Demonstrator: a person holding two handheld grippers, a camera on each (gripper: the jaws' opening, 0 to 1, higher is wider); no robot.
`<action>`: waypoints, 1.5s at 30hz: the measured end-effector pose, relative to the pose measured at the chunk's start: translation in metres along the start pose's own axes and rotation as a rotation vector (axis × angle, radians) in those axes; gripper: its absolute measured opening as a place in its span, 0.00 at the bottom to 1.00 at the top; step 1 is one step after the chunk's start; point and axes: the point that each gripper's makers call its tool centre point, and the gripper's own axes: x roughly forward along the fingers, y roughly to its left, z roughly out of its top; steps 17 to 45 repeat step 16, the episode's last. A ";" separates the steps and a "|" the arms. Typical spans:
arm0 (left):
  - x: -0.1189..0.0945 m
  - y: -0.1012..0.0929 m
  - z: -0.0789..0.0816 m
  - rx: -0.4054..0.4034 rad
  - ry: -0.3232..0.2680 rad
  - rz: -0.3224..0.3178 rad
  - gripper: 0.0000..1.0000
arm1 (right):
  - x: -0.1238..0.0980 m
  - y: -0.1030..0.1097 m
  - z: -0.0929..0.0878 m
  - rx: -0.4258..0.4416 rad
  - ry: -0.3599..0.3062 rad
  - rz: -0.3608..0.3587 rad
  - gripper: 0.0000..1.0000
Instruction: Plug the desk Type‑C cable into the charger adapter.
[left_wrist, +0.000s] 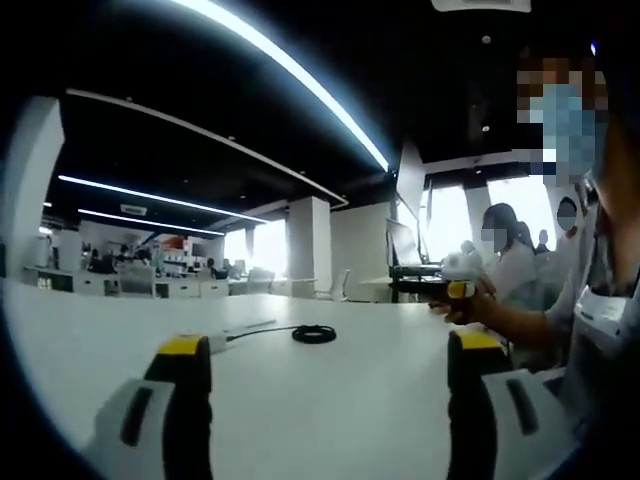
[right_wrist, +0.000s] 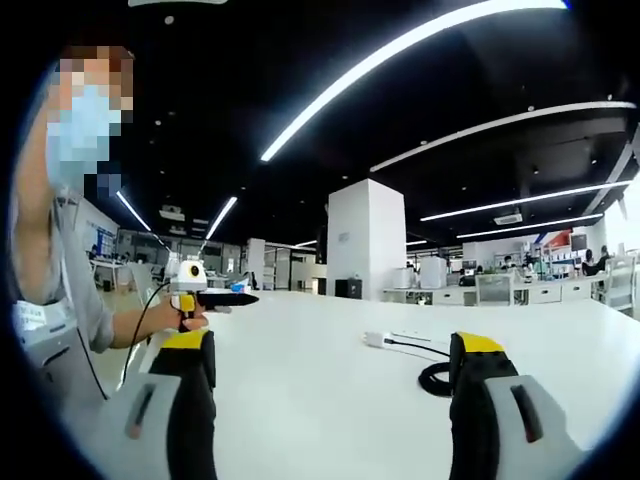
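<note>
A black Type-C cable (left_wrist: 314, 334) lies coiled on the white table (left_wrist: 350, 400), and its loose end runs left toward a small white charger adapter (left_wrist: 224, 341). Whether they are joined I cannot tell. My left gripper (left_wrist: 330, 343) hovers open just above the table, short of both, with nothing between its jaws. In the right gripper view the adapter (right_wrist: 378, 340) lies ahead and the cable coil (right_wrist: 436, 378) sits beside my right jaw. My right gripper (right_wrist: 332, 340) is also open and empty. Each gripper is held up by a hand in the other's view: right gripper (left_wrist: 456, 277), left gripper (right_wrist: 205, 292).
The person (left_wrist: 590, 300) holding the grippers stands at the table's edge, wearing a grey shirt with a badge. Seated people and a monitor (left_wrist: 404, 245) are behind. Office desks, chairs and a white column (right_wrist: 365, 240) stand beyond the table's far edge.
</note>
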 end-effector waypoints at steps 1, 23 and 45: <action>0.000 0.000 -0.001 0.002 0.003 0.000 1.00 | 0.000 0.000 0.000 0.001 0.000 0.001 0.99; 0.006 -0.008 -0.008 0.014 0.038 -0.031 1.00 | 0.000 0.000 -0.006 -0.015 0.026 0.000 1.00; 0.006 -0.008 -0.008 0.014 0.038 -0.031 1.00 | 0.000 0.000 -0.006 -0.015 0.026 0.000 1.00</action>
